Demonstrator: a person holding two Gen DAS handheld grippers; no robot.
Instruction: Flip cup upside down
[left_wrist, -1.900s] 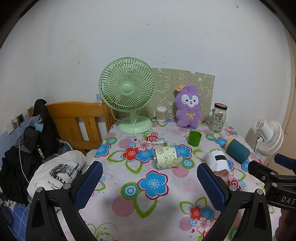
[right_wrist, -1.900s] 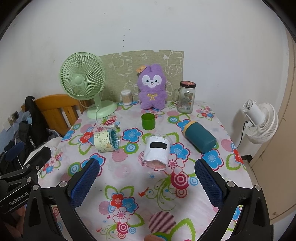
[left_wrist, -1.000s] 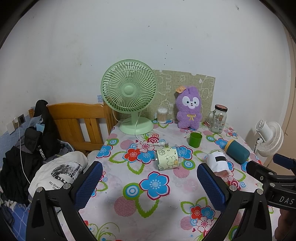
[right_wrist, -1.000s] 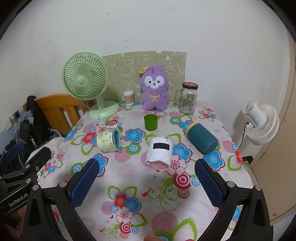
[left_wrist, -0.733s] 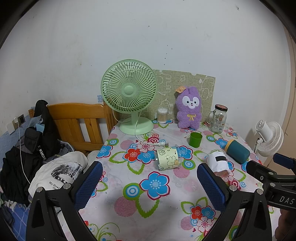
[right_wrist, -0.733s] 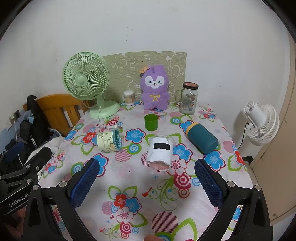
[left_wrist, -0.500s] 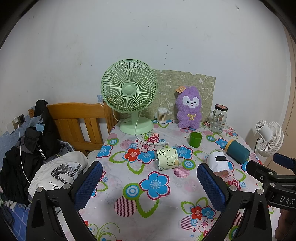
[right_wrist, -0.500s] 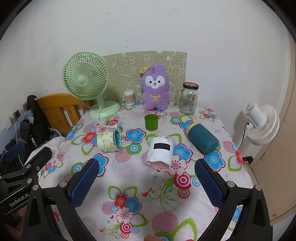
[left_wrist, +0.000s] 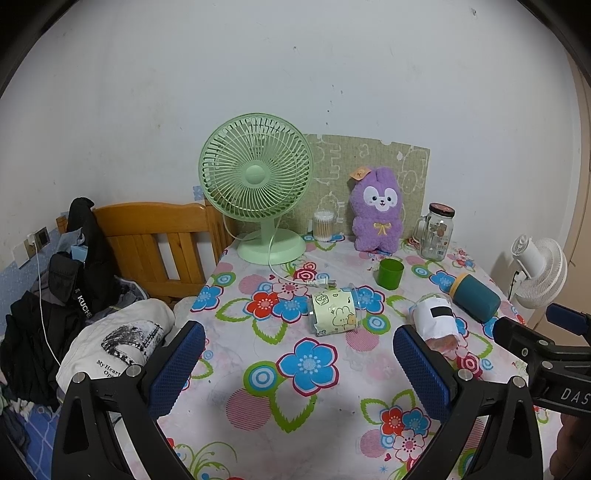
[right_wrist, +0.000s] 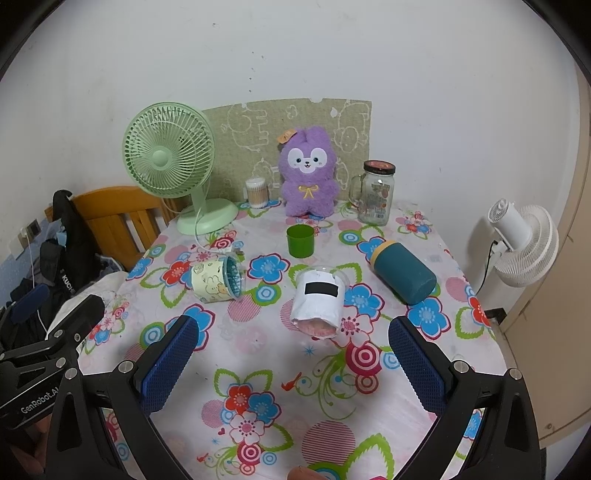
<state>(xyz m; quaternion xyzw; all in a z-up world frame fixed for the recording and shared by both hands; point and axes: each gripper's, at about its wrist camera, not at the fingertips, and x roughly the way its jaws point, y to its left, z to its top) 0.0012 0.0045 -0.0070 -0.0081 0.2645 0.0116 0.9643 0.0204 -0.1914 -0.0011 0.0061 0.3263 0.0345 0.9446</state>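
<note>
Jaws wide on both grippers, L (left_wrist: 299, 363) & R (right_wrist: 293, 356), empty | green cup (right_wrist: 300, 241) upright, untouched | flip not yet begun

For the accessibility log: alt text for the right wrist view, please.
Open right tongs hover over a floral tablecloth, facing a white-wrapped cup lying on its side. Beyond: an upright green cup, a tipped teal bottle, a cartoon-print cup on its side.

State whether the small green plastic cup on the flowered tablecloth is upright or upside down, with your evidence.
Upright. The small green plastic cup stands on its base on the flowered tablecloth, and its open round mouth faces up, with the inner wall visible.
</note>
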